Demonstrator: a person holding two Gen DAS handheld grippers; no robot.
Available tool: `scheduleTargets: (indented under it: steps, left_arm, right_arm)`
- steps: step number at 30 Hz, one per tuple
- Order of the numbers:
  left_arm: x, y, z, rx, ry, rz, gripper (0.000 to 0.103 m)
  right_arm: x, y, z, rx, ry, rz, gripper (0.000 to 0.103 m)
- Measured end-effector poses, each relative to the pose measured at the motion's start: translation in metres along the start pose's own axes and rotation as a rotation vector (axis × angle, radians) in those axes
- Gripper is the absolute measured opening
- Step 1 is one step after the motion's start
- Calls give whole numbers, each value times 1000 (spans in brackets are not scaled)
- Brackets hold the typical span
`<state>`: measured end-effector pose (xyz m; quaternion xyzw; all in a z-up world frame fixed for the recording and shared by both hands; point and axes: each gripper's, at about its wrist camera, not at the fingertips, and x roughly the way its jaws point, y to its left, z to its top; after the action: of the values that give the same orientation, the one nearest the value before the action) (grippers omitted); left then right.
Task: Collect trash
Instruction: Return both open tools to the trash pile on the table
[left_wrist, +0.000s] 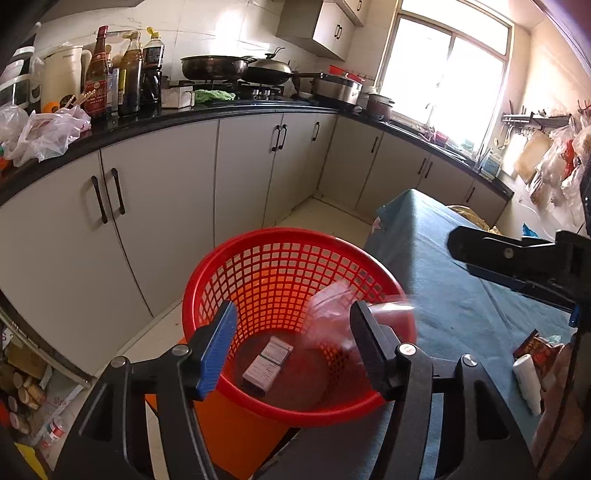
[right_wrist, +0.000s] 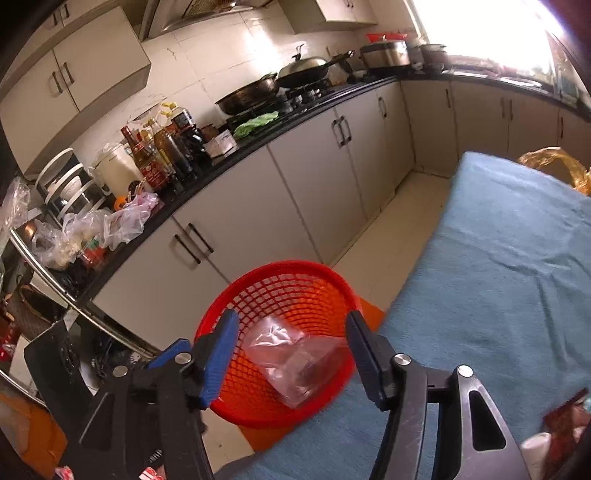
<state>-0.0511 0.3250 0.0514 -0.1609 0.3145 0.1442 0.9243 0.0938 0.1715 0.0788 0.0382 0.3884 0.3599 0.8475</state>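
- Hanging above a red mesh basket, the left gripper is standing released, nothing clamped.
- A clear plastic bag is dropping between the released right gripper fingers into the basket.
- Small cartons are lying on the basket bottom, left of the teal-covered table.

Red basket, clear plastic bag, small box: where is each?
Red basket (left_wrist: 280, 236), left wrist view, far rim.
Clear plastic bag (right_wrist: 291, 354), right wrist view, its middle.
Small box (left_wrist: 267, 363), left wrist view, top face.
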Motion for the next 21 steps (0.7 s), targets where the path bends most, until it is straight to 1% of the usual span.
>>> scheduleTargets:
  steps: [2,5,8,12,16,17,21]
  left_arm:
    - [-5,-5,-3,1,-7,-13,62]
    - [-14,-20,-9,15,-14,-46,64]
    - [-21,-42,-18,40,-10,-85,65]
    - [-29,-86,-35,102,6,-153,67]
    - [-33,-128,-55,165,35,-219,69]
    - [-34,-140,-61,182,45,-236,69]
    - [-34,-176,-80,249,81,-271,69]
  right_arm:
    - [-15,-7,-5,5,-14,-2,64]
    - [-41,-18,-17,-3,-34,-33,64]
    - [-72,-28,-36,-15,-67,-58,64]
    - [-114,-44,-59,-22,-128,-96,64]
    - [-160,-76,-82,24,-209,-138,64]
    - [-166,-82,-83,34,-221,-144,64]
    - [-199,-123,-99,84,-283,-214,64]
